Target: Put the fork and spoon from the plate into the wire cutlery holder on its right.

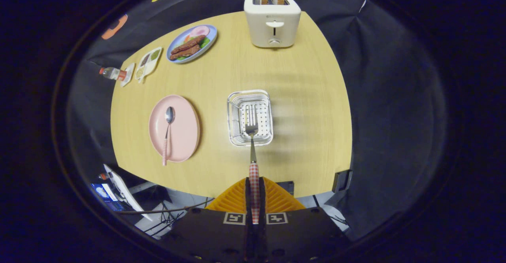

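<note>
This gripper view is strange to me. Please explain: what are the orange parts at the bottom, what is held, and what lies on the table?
The camera rides on a hand-held tool and looks forward along its two orange fingers. They are shut on the checked handle of a fork, whose tines hang over the wire holder. On the wooden table, left of the holder, a pink plate carries a spoon. Farther away stand a white toaster with bread, a blue plate of food, a small divided dish and a bottle.
</note>
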